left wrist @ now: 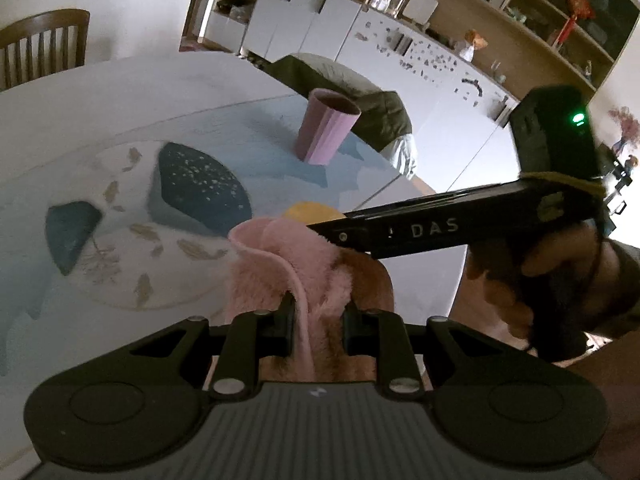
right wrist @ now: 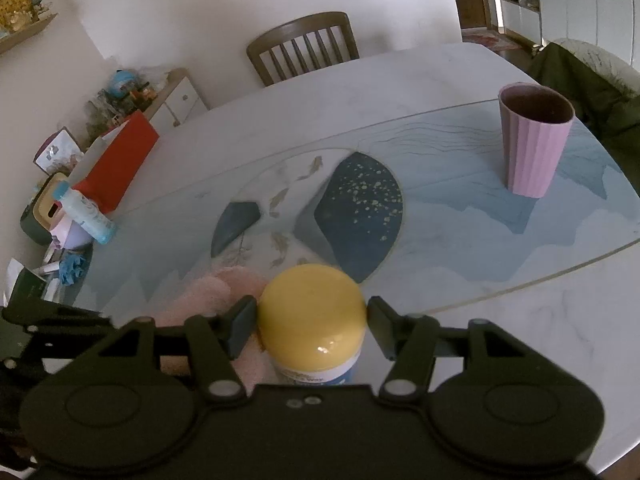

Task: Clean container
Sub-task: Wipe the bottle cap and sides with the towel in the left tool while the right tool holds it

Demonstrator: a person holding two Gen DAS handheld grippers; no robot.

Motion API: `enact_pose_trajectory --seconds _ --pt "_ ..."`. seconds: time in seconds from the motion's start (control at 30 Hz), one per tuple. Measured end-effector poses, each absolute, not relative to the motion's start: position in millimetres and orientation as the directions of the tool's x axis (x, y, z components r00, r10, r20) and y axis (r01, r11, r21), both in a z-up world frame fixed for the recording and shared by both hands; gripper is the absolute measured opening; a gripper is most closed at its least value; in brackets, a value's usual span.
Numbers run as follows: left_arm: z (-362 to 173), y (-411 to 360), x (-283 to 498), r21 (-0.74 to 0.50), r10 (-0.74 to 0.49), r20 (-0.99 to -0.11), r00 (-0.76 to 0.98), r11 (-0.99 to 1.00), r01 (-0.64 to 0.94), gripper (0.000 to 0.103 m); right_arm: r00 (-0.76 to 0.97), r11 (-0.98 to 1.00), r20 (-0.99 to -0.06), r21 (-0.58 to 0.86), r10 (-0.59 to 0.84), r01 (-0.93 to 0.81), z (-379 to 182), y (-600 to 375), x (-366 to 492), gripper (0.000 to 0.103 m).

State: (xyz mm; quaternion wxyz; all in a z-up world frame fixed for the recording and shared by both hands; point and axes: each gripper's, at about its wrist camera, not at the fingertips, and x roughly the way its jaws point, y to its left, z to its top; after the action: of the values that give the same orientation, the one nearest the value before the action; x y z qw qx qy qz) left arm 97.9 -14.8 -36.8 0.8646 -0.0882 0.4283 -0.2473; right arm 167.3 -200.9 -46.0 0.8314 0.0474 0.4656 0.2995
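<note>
Up close in the left wrist view, the left gripper [left wrist: 316, 312] is nearly closed, clenched on a fluffy pink cloth [left wrist: 288, 264] that bunches up just ahead of its fingers; the right gripper's black body crosses in from the right, with a yellow cap peeking out beyond the cloth. Over in the right wrist view, the right gripper [right wrist: 311, 322] stands wide around the yellow-lidded container [right wrist: 311, 308], fingers beside the lid on both sides, grasping it, with the cloth just left and a pink ribbed cup [right wrist: 534, 140] well ahead to the right on the table [right wrist: 540, 320].
</note>
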Motion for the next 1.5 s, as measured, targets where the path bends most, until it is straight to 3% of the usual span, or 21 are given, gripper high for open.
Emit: enact_pose_trajectory --seconds 0.33,0.63,0.8,1.03,1.23,1.5 --pt "-74 -18 118 -0.358 -0.47 -0.752 0.461 0.88 0.314 0.021 0.384 0.821 -0.747 0.373 0.542 -0.433 -48 -205 168 0.06" --pt "-102 -5 124 -0.275 -0.357 -0.821 0.445 0.931 0.24 0.021 0.381 0.825 -0.752 0.381 0.539 -0.417 -48 -210 168 0.06" --pt "-96 17 119 -0.245 -0.298 -0.82 0.489 0.954 0.171 0.021 0.353 0.829 -0.766 0.404 0.538 -0.387 -47 -214 170 0.06" --pt "-78 40 102 -0.208 -0.237 -0.801 0.549 0.971 0.117 0.021 0.31 0.799 -0.784 0.358 0.539 -0.484 -41 -203 164 0.06" --pt "-48 50 92 -0.246 -0.292 -0.752 0.59 0.956 0.159 0.021 0.271 0.705 -0.798 0.25 0.538 -0.664 -37 -202 141 0.06" --pt "-9 20 97 -0.399 -0.531 -0.649 0.545 0.848 0.35 0.021 0.25 0.592 -0.804 0.15 0.539 -0.792 -35 -198 113 0.06"
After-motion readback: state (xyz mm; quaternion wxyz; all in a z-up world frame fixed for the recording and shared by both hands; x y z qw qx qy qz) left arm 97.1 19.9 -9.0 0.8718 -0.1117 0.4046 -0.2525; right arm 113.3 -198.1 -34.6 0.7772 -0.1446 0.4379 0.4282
